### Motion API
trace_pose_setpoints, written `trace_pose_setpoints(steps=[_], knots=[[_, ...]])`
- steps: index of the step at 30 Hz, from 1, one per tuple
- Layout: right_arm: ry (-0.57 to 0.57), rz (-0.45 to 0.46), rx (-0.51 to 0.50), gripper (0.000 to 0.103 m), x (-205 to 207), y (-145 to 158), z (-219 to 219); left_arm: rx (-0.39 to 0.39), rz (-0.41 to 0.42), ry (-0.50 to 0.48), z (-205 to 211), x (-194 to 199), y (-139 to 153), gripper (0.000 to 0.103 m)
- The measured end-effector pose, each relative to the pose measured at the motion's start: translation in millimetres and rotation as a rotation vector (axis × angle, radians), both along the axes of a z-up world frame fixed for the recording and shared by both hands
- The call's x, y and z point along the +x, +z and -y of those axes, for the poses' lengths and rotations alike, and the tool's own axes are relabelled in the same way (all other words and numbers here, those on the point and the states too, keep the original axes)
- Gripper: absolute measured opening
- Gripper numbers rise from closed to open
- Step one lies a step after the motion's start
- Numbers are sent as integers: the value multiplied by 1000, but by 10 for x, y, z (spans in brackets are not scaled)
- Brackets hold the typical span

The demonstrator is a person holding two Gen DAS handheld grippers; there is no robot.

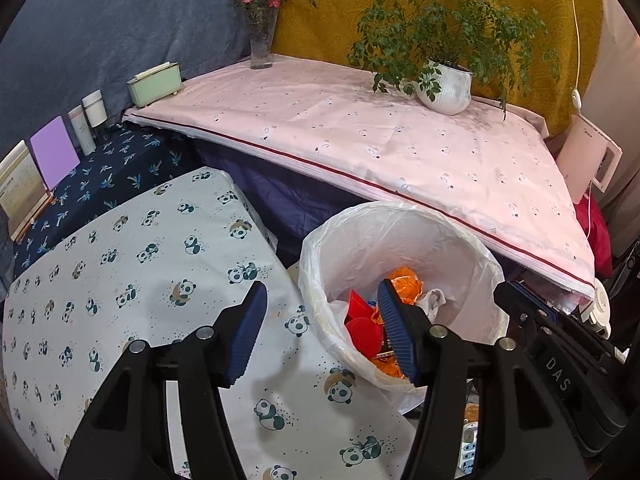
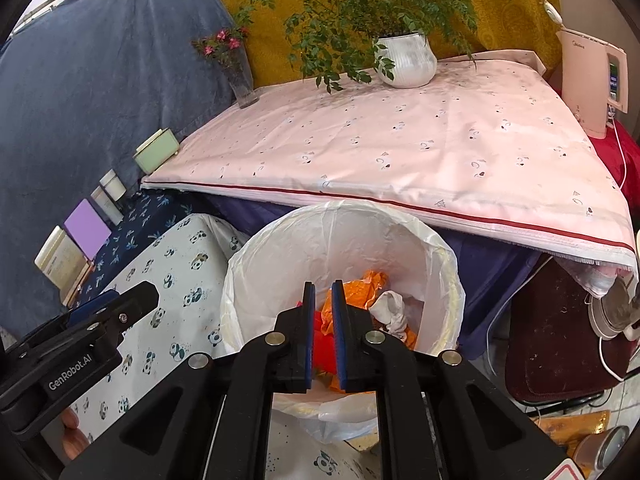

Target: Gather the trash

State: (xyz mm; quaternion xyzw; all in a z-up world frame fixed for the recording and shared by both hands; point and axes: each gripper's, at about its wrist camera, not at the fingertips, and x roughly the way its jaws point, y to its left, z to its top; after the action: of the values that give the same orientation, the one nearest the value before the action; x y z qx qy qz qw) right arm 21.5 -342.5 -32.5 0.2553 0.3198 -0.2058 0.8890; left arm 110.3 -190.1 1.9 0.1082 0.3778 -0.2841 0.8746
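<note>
Risk: liner slip if snagged | left claw [image 1: 320, 332] apart, empty, at bin [image 1: 472, 240] rim | right claw [image 2: 323, 332] nearly together, empty, over trash [image 2: 372, 284]

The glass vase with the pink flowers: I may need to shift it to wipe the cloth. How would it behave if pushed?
The vase is tall and narrow with a small base, so it would probably tip rather than slide, more so on the soft pink cloth. It looks like clear glass, so likely fragile and perhaps slippery. The flowers add little weight up top.
</note>
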Motion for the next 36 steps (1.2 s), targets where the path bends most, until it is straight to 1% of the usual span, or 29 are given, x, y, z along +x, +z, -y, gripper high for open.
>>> trace_pose_setpoints(steps=[2, 3, 4, 5, 7, 9, 11, 13, 14, 19, 21, 23, 25, 27, 32, 36], knots=[[8, -4, -8, 13, -2, 13, -32, 3, 1, 3, -26, -13, -4, 55], [11, -6, -13, 18, -4, 16, -53, 3, 1, 6, -46, -21, -4, 55], [14, -9, -20, 21, -11, 28, -72, 5, 3, 10, -64, -26, -2, 55], [16, -10, -24, 25, -19, 36, -88, 7, 4, 14, -89, -36, -2, 57], [26, -17, -35, 29, -39, 64, -126, 9, 9, 22, -129, -54, 4, 59], [36, -26, -43, 36, -57, 85, -163, 11, 12, 29, -180, -77, 5, 63], [46, -37, -56, 41, -77, 109, -205, 17, 19, 40, -231, -106, 3, 67], [55, -43, -70, 45, -103, 130, -247, 23, 27, 45, -269, -131, 3, 69], [60, -50, -79, 48, -113, 139, -274, 29, 30, 49, -293, -146, -3, 71], [76, -76, -114, 51, -153, 162, -374, 49, 41, 69, -399, -218, -27, 81], [79, -80, -122, 57, -176, 172, -405, 58, 47, 74, -435, -241, -36, 83], [83, -85, -129, 61, -194, 178, -435, 64, 47, 76, -460, -260, -42, 84], [90, -92, -141, 63, -207, 180, -468, 65, 42, 78, -486, -279, -53, 85], [96, -102, -154, 67, -215, 174, -497, 70, 38, 80, -508, -299, -70, 88], [100, -125, -196, 73, -247, 178, -567, 84, 27, 85, -552, -332, -120, 88], [93, -127, -187, 81, -294, 184, -569, 92, 14, 95, -590, -353, -154, 89]])
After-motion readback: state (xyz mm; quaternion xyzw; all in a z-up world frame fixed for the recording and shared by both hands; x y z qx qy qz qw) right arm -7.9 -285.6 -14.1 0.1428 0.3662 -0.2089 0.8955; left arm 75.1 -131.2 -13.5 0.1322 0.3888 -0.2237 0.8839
